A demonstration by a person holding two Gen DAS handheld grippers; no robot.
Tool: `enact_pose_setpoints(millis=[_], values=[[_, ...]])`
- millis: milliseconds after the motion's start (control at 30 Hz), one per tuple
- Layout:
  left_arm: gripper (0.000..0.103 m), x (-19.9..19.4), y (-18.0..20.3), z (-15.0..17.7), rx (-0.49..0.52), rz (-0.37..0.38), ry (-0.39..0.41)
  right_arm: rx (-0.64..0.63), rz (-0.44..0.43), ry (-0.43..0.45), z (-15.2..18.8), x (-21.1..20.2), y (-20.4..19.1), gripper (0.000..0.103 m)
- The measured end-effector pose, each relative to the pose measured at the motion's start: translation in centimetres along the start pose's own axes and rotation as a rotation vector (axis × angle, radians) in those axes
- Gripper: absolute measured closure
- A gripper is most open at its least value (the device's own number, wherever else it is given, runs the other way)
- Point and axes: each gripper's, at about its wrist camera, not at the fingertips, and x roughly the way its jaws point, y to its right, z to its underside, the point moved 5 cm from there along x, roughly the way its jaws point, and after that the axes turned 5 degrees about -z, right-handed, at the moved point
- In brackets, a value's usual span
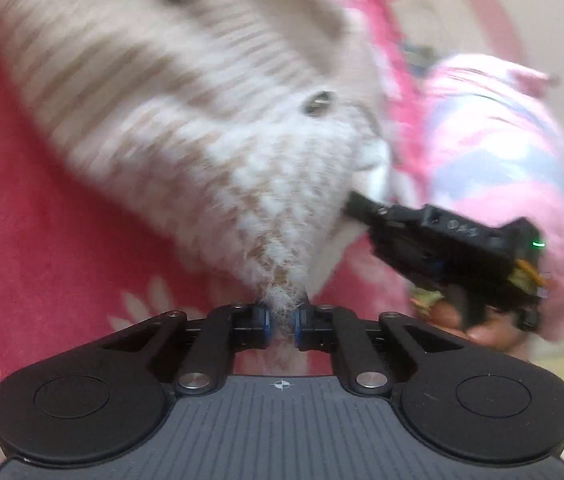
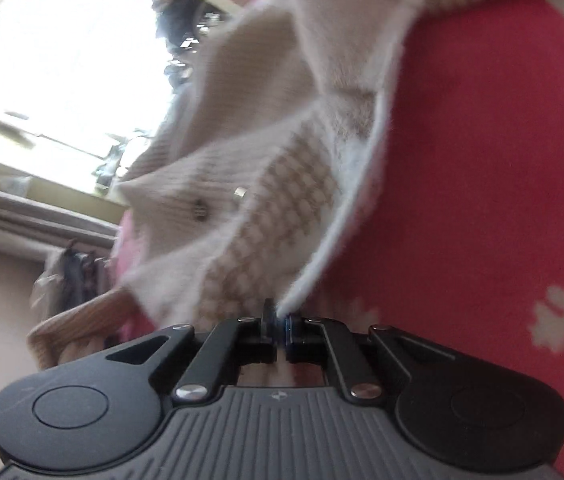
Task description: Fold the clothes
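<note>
Cream-and-tan knit cardigan (image 1: 186, 120), checked pattern, dark buttons; lifted and bunched over a red fleece blanket (image 1: 42, 220) with white flower prints. Image blurred.

Left tool (image 1: 282, 320): jaws nearly together, pinching a fuzzy bunched tip of the cardigan between its blue pads (image 1: 265, 320).

Right tool (image 2: 280, 326): jaws fully closed on a thin white edge of the cardigan (image 2: 282, 184). In the left wrist view, right tool (image 1: 356, 202) bites the cardigan's right edge, near the lower button.

Beyond the cardigan on that side: a sleeve (image 1: 494, 152) in pink, white and lilac fleece. Behind the cardigan in the right wrist view: bright window (image 2: 62, 60), overexposed.
</note>
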Motion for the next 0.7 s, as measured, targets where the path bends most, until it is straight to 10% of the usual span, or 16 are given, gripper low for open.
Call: enact_pose_setpoints(millis=[133, 300, 700], values=[[0.096, -1.4, 0.5, 1.5, 0.027, 0.005, -0.104, -0.016, 0.065, -0.058, 0.2, -3.6, -1.0, 0.101], [0.096, 3.4, -2.0, 5.2, 0.095, -0.188, -0.221, 0.034, 0.256, -0.147, 1.1, -2.0, 2.4, 0.101], [0.072, 0.4, -2.8, 5.6, 0.096, -0.137, -0.103, -0.237, 0.205, 0.047, -4.1, -4.5, -2.4, 0.064]])
